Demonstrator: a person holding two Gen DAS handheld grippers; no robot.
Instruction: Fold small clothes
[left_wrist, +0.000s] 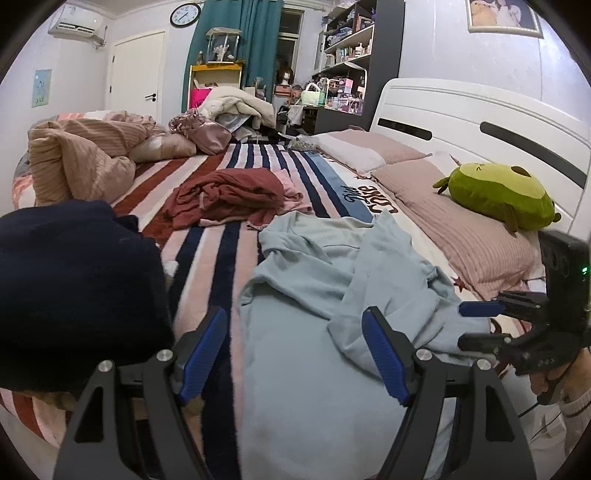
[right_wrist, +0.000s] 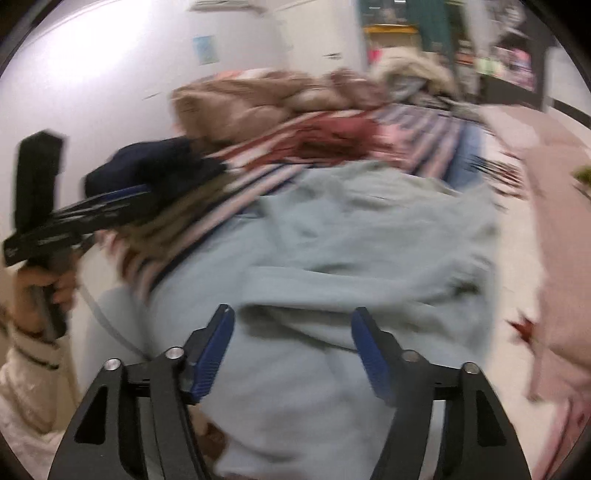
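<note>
A light blue garment (left_wrist: 314, 314) lies crumpled on the striped bedspread (left_wrist: 221, 258), its upper part bunched in folds. My left gripper (left_wrist: 295, 332) is open and empty just above its near left part. My right gripper (right_wrist: 291, 332) is open and empty over the same light blue garment (right_wrist: 332, 258); that view is blurred by motion. The right gripper also shows at the right edge of the left wrist view (left_wrist: 476, 325), beside the garment. A dark navy garment (left_wrist: 74, 288) lies at the left. A dark red garment (left_wrist: 225, 195) lies further back with a pink piece (left_wrist: 291, 188).
A green plush toy (left_wrist: 498, 192) sits on pink pillows (left_wrist: 461, 229) by the white headboard (left_wrist: 480, 118). A tan quilt (left_wrist: 85, 155) is heaped at the far left of the bed. Shelves (left_wrist: 347, 55) and a door (left_wrist: 136, 74) stand behind.
</note>
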